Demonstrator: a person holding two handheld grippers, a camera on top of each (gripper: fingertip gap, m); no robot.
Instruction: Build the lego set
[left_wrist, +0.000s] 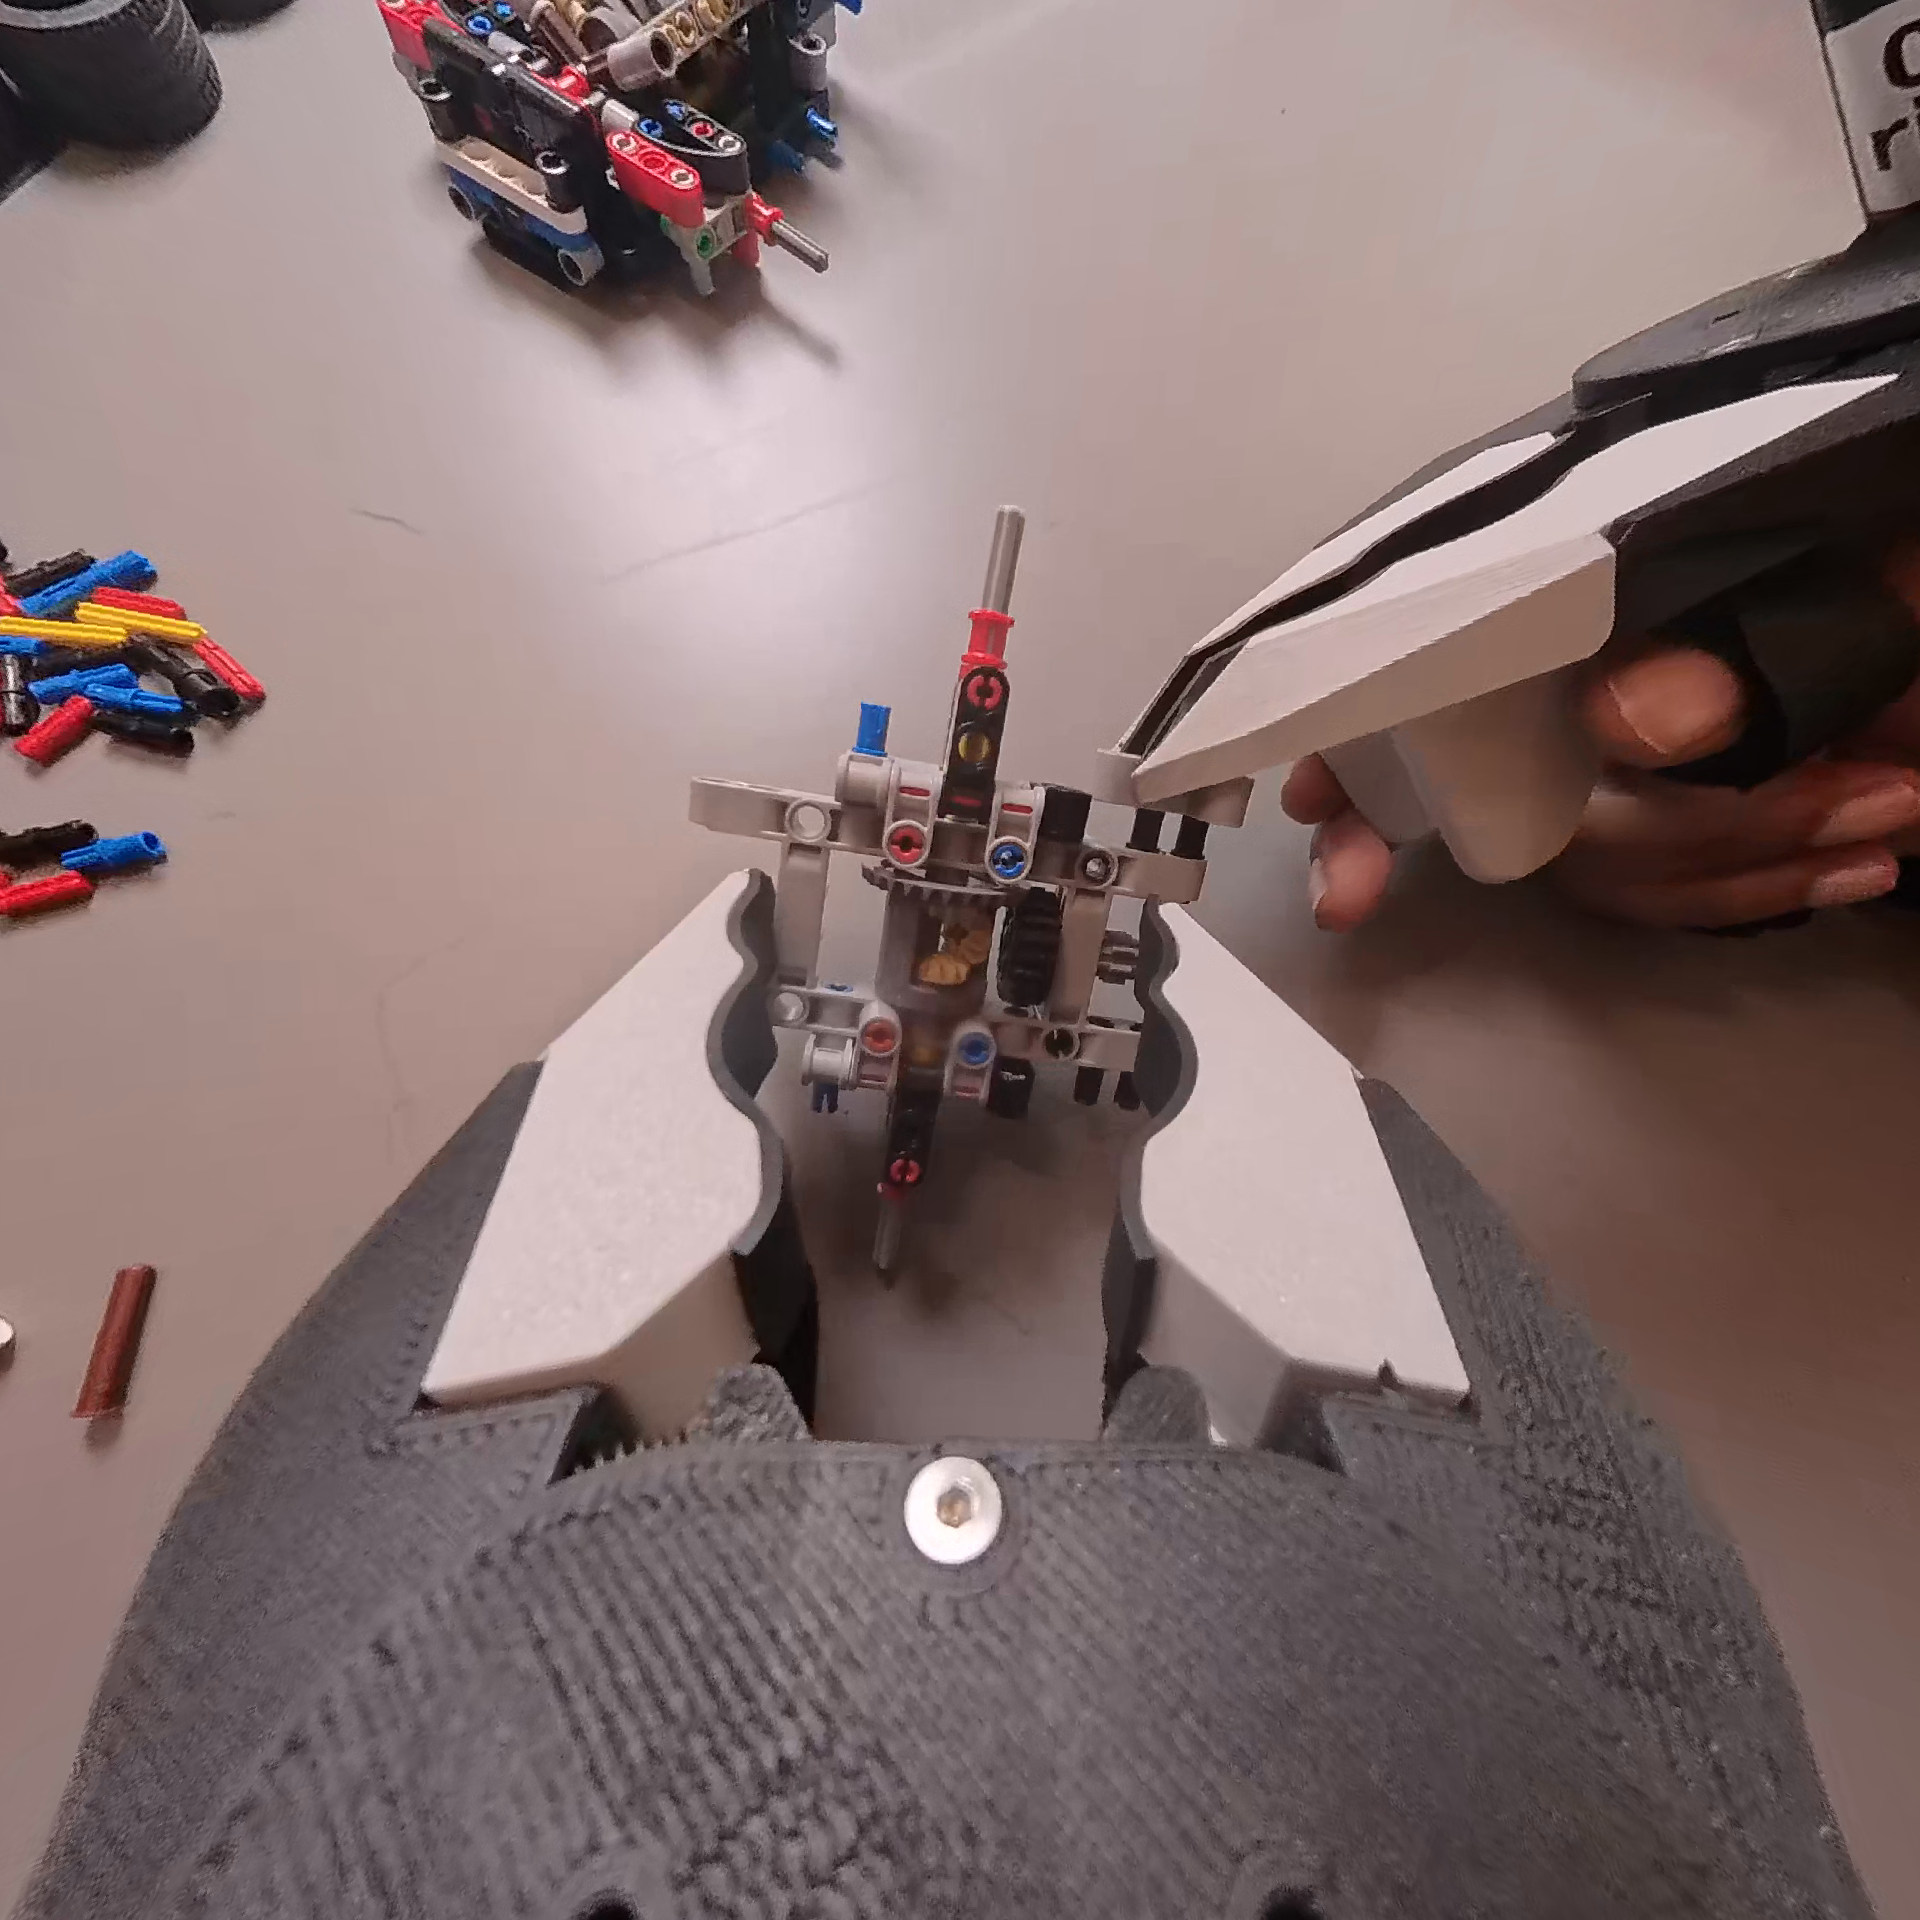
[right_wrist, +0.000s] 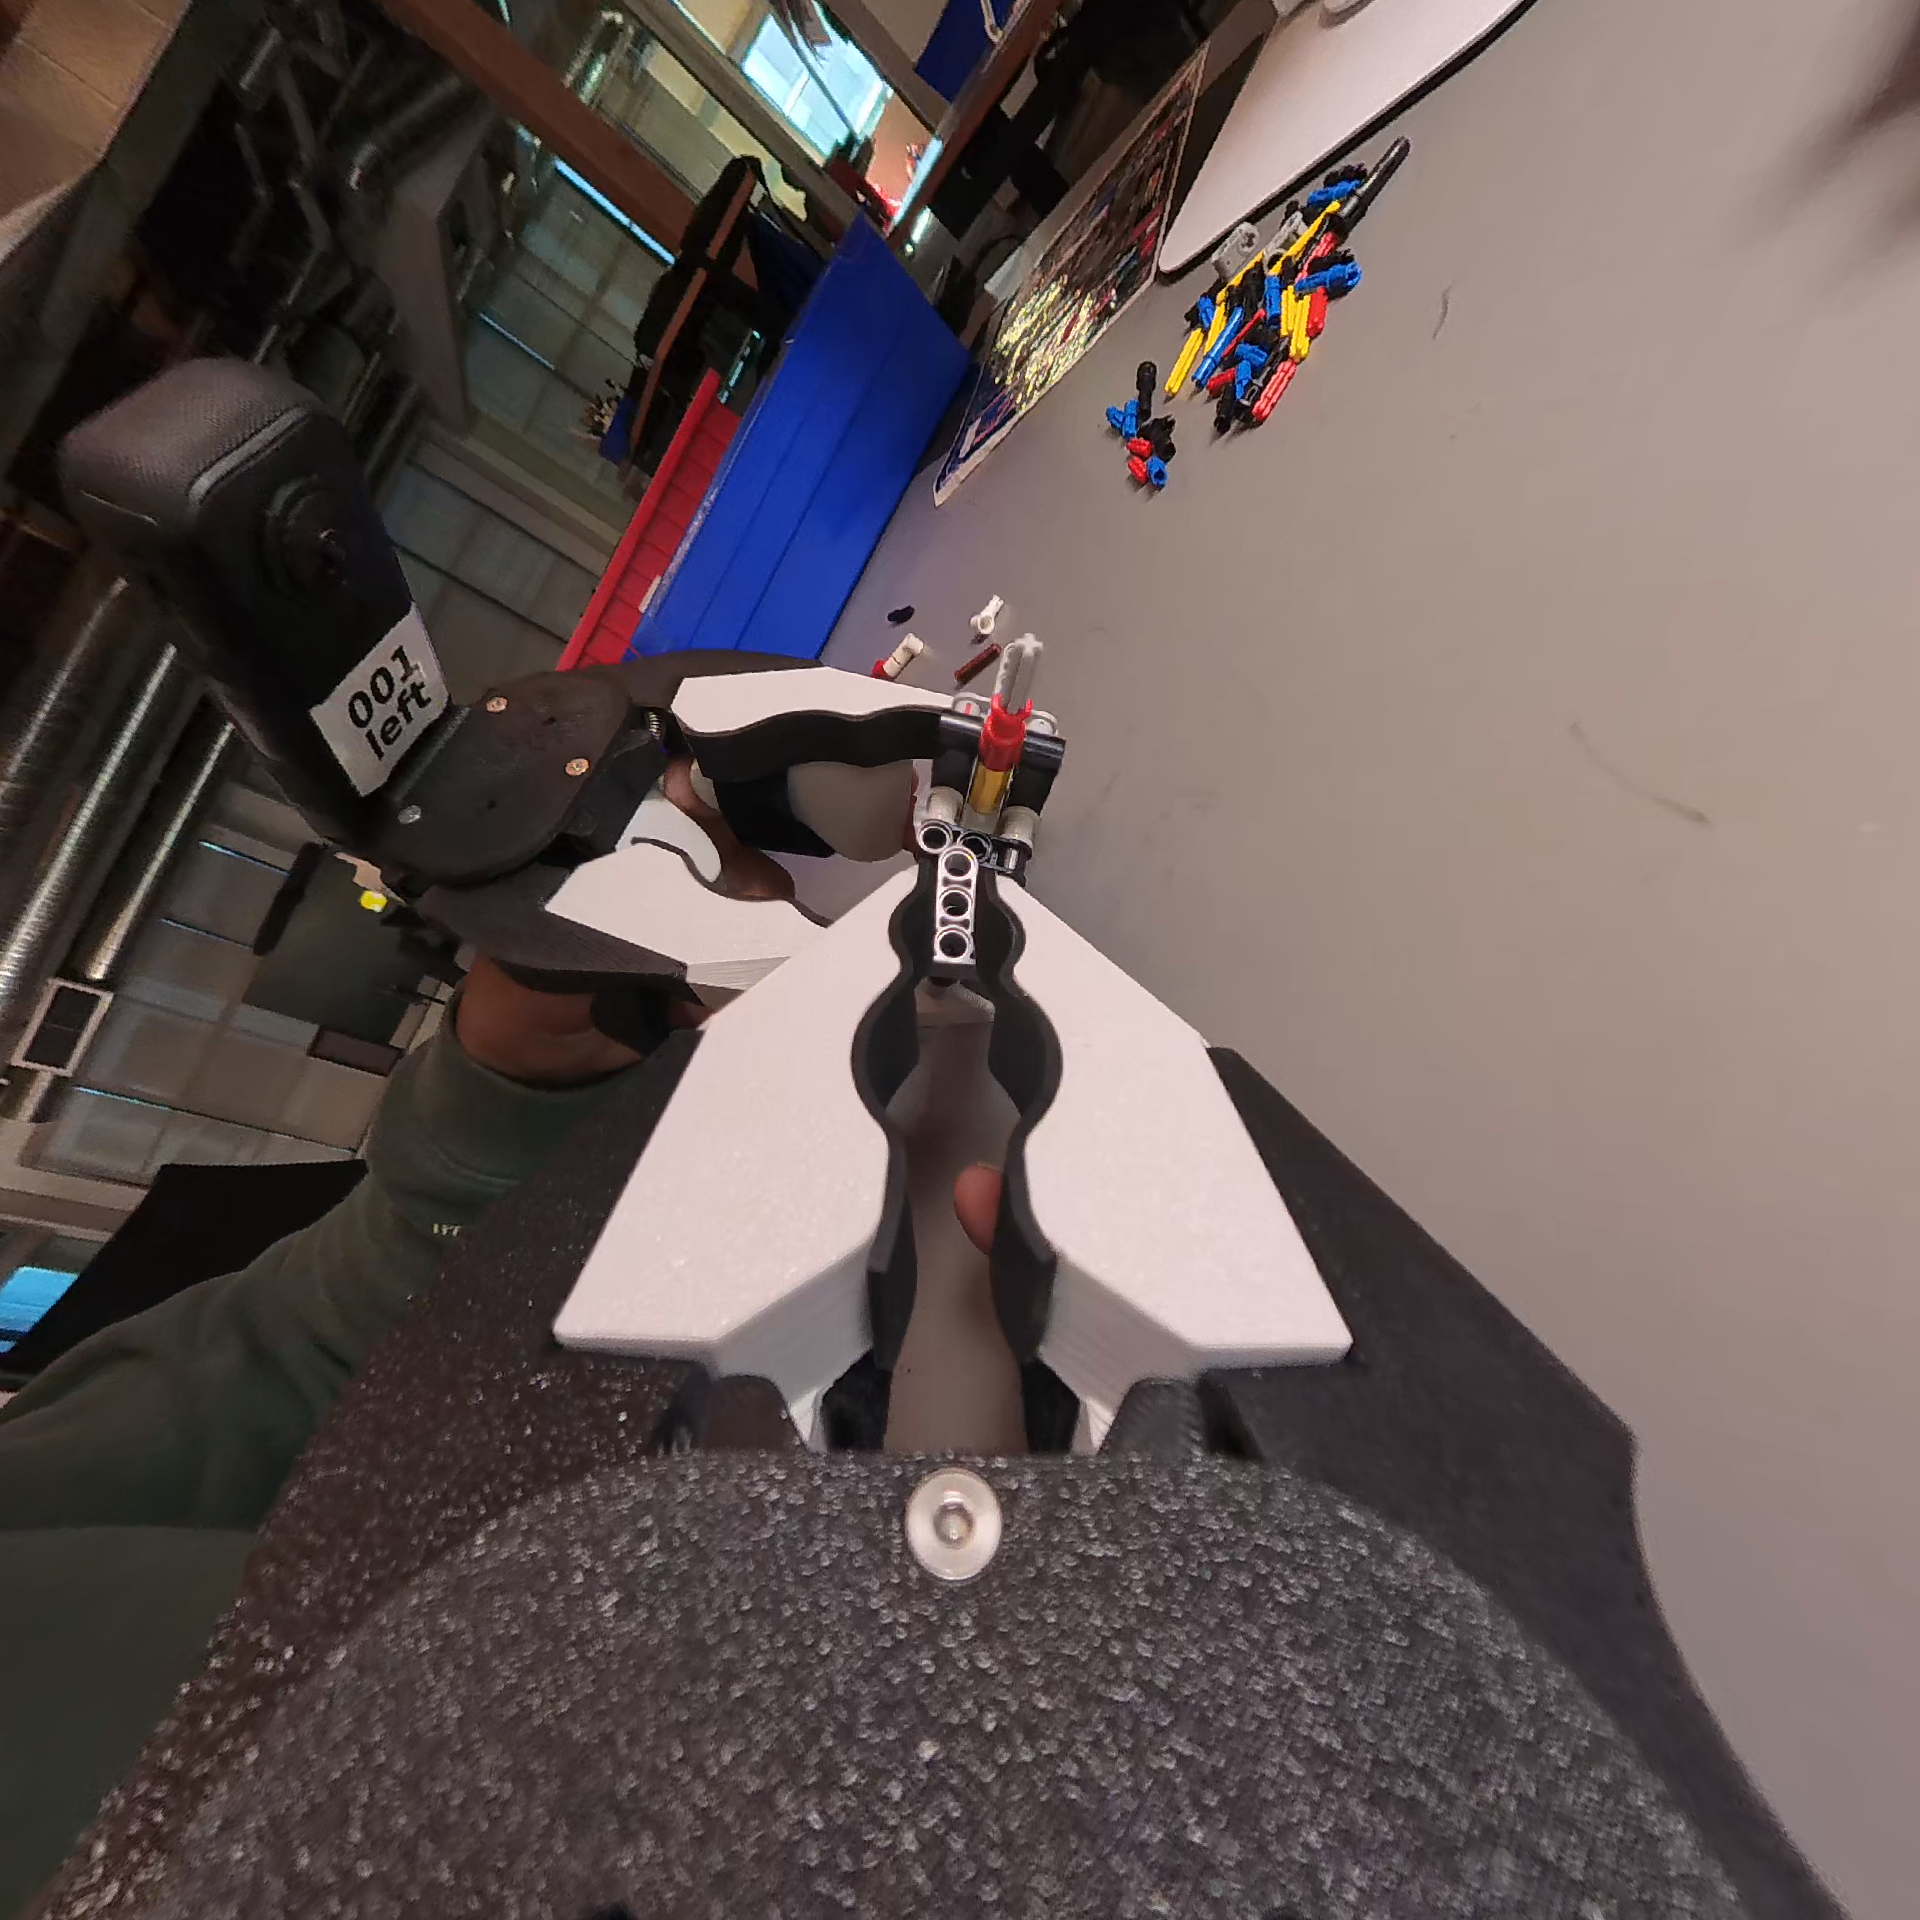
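The gear assembly (left_wrist: 951, 925) stands on the table (left_wrist: 1351, 1195) between the left gripper's (left_wrist: 951, 997) fingers. The right gripper (right_wrist: 954, 914) clamps a beam (right_wrist: 956, 902) at the assembly's right end. Loose pins (left_wrist: 104, 665) lie left; a bigger model (left_wrist: 613, 135) sits behind.

2 grippers (left_wrist: 956, 935) (right_wrist: 956, 914), 2 brick builds (left_wrist: 951, 914) (left_wrist: 613, 135), 1 brown rod (left_wrist: 114, 1340)

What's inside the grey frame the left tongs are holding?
Inside the grey frame: a grey housing with tan gears and a black gear beside it. Deeper parts are hidden by the housing.
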